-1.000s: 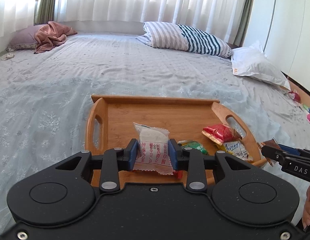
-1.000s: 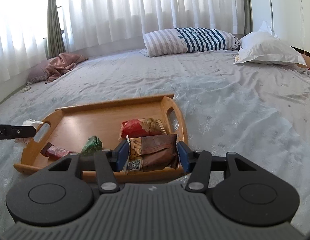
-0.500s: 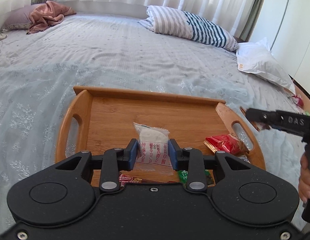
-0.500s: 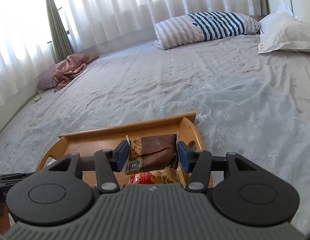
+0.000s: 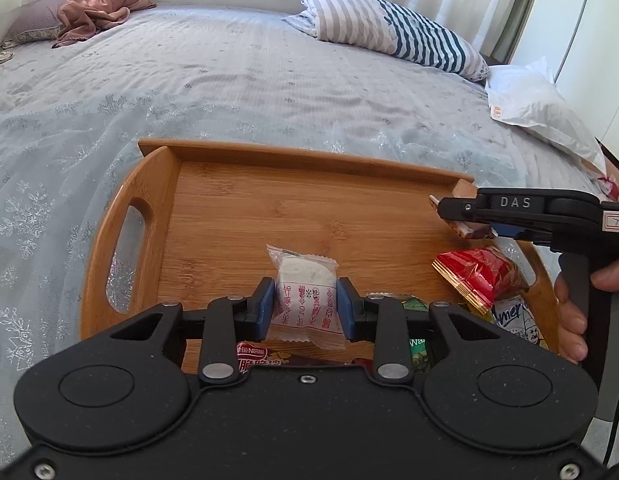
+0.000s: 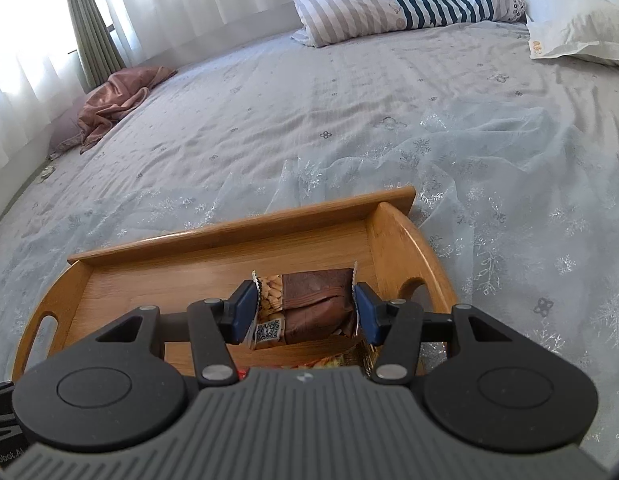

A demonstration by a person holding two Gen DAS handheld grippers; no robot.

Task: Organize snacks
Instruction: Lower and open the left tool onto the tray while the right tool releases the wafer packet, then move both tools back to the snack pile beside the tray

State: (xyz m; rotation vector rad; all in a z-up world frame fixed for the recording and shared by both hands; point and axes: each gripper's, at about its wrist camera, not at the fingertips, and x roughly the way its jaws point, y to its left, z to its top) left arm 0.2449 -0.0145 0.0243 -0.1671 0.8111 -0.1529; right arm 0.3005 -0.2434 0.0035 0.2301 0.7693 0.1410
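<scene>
Over the wooden tray [image 5: 309,216], which sits on the grey bedspread [image 5: 229,80], both grippers hold a snack up in the air. The left gripper [image 5: 305,308] pinches a white snack packet with red writing [image 5: 305,300] by its sides, above the near part of the tray, so it can probably be set down on the bare wood in the middle. The right gripper [image 6: 305,308] squeezes a brown peanut bar wrapper [image 6: 309,304] by its two ends, above the right side of the tray near the handle hole. That end-to-end hold keeps the long bar flat. More snacks already lie at the near right corner of the tray: a red packet [image 5: 481,276] and a green packet [image 5: 417,308]. I think both snacks go in next.
</scene>
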